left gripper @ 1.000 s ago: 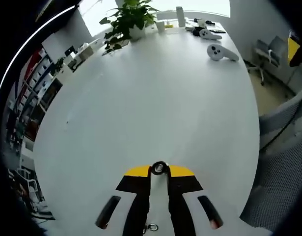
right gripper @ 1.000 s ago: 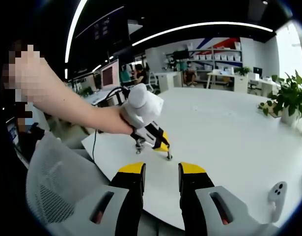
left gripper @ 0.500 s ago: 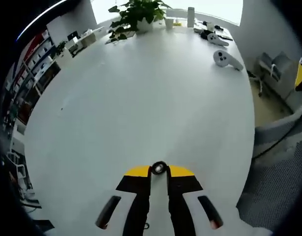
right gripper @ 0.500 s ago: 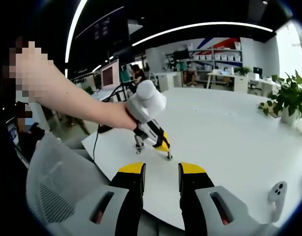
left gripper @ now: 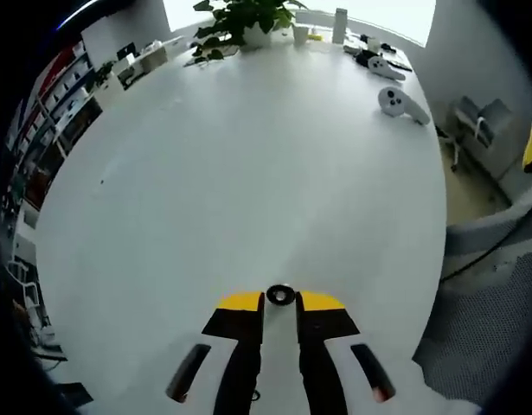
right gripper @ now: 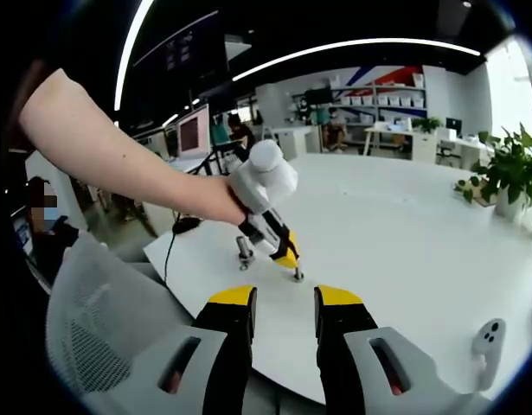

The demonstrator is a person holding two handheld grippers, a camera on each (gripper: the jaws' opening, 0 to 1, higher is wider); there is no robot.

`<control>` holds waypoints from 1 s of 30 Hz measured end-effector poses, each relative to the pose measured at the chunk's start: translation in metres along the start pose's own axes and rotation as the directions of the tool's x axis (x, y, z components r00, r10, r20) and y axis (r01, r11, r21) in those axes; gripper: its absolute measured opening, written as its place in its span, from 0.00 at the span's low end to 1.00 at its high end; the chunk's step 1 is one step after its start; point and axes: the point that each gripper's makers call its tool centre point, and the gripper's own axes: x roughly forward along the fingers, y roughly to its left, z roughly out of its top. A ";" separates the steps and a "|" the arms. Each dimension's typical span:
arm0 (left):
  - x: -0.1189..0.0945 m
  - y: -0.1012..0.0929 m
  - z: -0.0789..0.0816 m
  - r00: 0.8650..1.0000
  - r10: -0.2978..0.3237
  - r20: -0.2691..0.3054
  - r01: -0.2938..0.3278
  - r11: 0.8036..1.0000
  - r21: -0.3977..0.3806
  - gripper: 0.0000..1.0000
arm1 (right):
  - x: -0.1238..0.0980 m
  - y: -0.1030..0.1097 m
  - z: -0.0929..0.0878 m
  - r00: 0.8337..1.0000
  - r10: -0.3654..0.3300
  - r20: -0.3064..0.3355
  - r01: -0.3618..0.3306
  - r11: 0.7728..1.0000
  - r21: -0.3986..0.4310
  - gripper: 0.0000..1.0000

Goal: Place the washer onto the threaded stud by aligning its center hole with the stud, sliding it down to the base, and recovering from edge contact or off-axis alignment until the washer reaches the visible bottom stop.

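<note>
On the white table: left gripper (left gripper: 279, 304) tips point down near the table's near edge; its yellow-tipped black fingers (left gripper: 241, 304) stand a little apart.
Washer: the small dark metal ring washer (left gripper: 280, 295) sits at the very tips of the left fingers, on or just above the table top; whether the pads still pinch it cannot be told.
Left gripper from the right gripper view: the left gripper (right gripper: 293, 270) is held by a person's hand (right gripper: 221, 206), tips down on the table, with a small object at them too small to make out.
Threaded stud: the short upright metal stud on a base (right gripper: 244, 253) stands just beside the left gripper, near the table's corner.
Right gripper: the right gripper (right gripper: 285, 304) hangs off the table's edge, fingers parted, nothing between them.
Open room: the broad white table top (left gripper: 248, 173) lies bare ahead of the left gripper.
Edges: a grey mesh chair back (right gripper: 92, 328) is close beside the table edge.
Far things: a white handheld controller (left gripper: 397, 102) and a green potted plant (left gripper: 244, 19) sit well apart at the far end.
</note>
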 end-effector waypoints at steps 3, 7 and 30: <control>0.000 0.001 0.001 1.000 0.003 0.003 -0.003 1.000 -0.001 0.15 | 0.000 0.000 0.000 1.000 -0.001 -0.001 0.001 1.000 0.000 0.29; -0.004 0.002 0.005 0.999 0.030 0.029 -0.031 0.999 0.034 0.18 | 0.000 -0.001 0.000 1.000 -0.002 -0.002 0.002 1.000 -0.001 0.29; -0.011 0.006 0.014 0.994 0.089 0.066 -0.096 0.988 0.119 0.07 | 0.000 -0.001 -0.001 1.000 -0.004 -0.002 0.004 1.000 -0.003 0.29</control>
